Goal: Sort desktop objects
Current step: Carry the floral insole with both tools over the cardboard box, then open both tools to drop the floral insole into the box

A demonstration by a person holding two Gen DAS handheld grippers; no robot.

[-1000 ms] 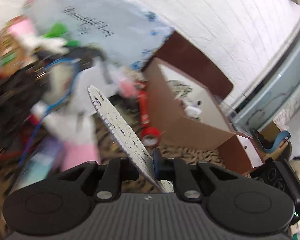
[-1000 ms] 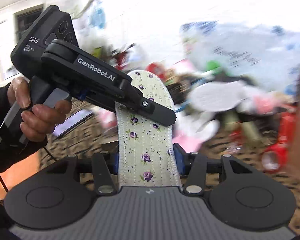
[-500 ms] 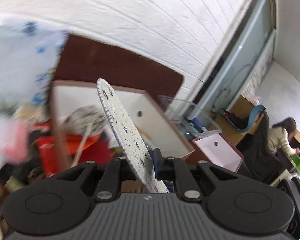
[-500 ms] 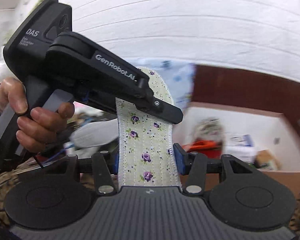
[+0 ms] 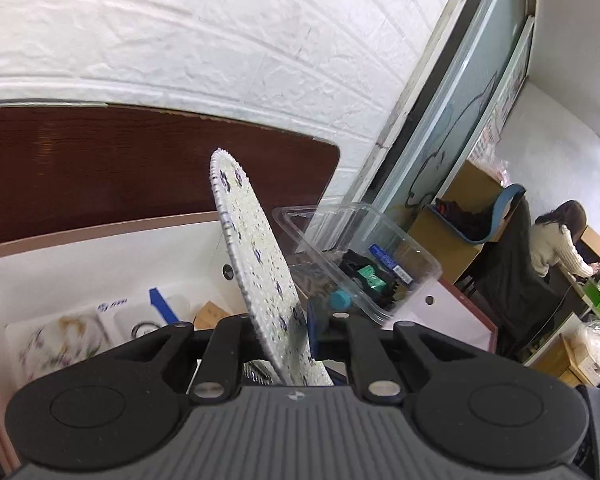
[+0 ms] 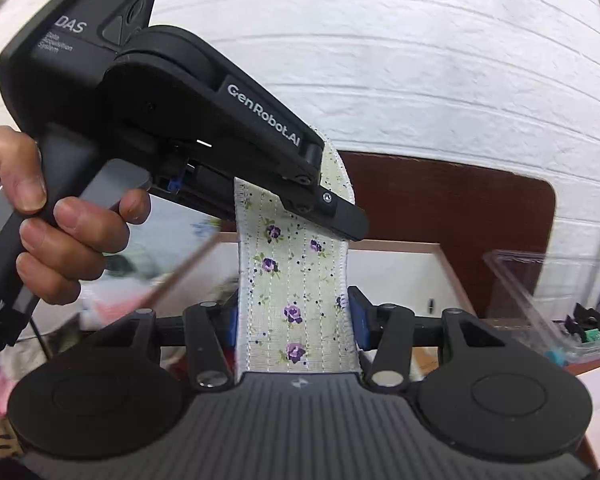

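Observation:
A cream insole with purple flowers is held by both grippers in the air. My right gripper is shut on its near end across its width. My left gripper is shut on it edge-on; its white dotted underside shows in the left wrist view. In the right wrist view the left gripper's body, held by a hand, crosses the insole's far end. Behind and below stands an open box with white inside walls, holding several small items.
A clear plastic tray with small parts sits right of the box; it also shows in the right wrist view. A dark brown board and white brick wall stand behind. A person sits at a desk far right.
Both grippers, still holding the insole, have swung right from the cluttered pile to face the open box and the wall.

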